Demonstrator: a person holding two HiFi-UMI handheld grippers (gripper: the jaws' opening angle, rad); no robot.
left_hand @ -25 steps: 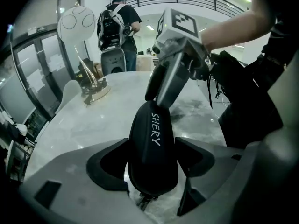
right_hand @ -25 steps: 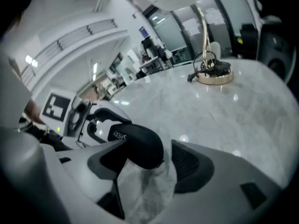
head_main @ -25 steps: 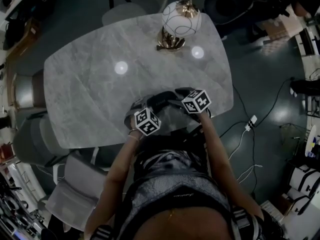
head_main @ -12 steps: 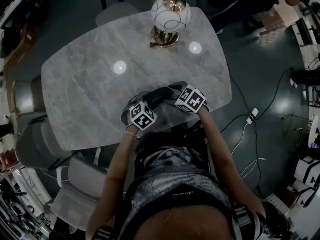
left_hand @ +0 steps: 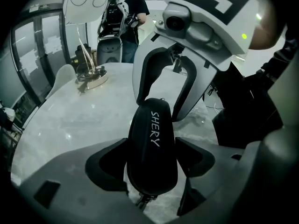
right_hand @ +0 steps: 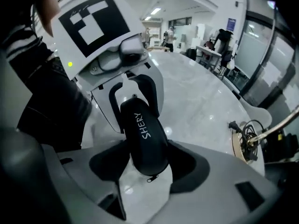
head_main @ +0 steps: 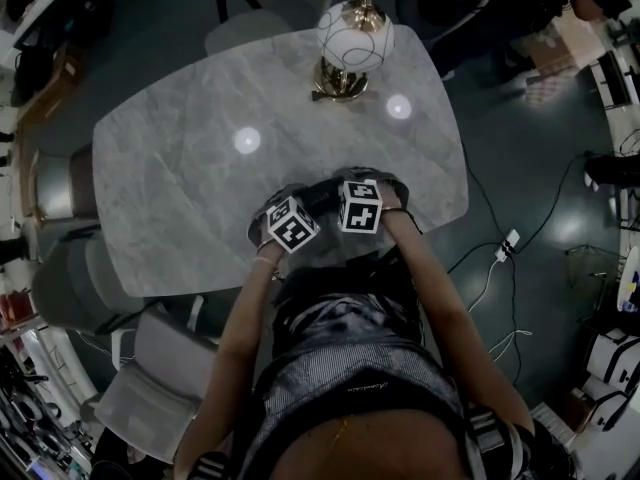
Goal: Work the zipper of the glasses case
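Head view, looking steeply down: a pale grey marble tabletop [head_main: 180, 198] with rounded corners takes up the middle of the room, and a person [head_main: 345, 368] is at its near edge with both forearms reaching in. A white globe lamp on a brass base [head_main: 355, 38] sits at the far edge, well apart from the work, leaving bare stone in front of the hands. The left gripper [left_hand: 152, 160] and the right gripper [right_hand: 147, 155] face each other close together just inside that near edge. Between them is the black, oval, hard-shell glasses case [left_hand: 153, 139] lettered "SHERY". The pairing looks deliberate: one end is steadied so the zip can be run from the other. In the left gripper view the dark fingers [left_hand: 108, 166] are closed on one broad end of the case, one against each flank. In the right gripper view that gripper's fingers [right_hand: 187, 164], set wide, have just been closing with the opposite end of the case between them. They appear to have met its sides, a wide hold on a wide thing. Whether the case rests on the stone or is carried just above it cannot be told. A small metal zipper pull [right_hand: 151, 177] dangles from the end nearest the right gripper, outside the fingers and not gripped by them, so the zipper work itself seems yet to begin.
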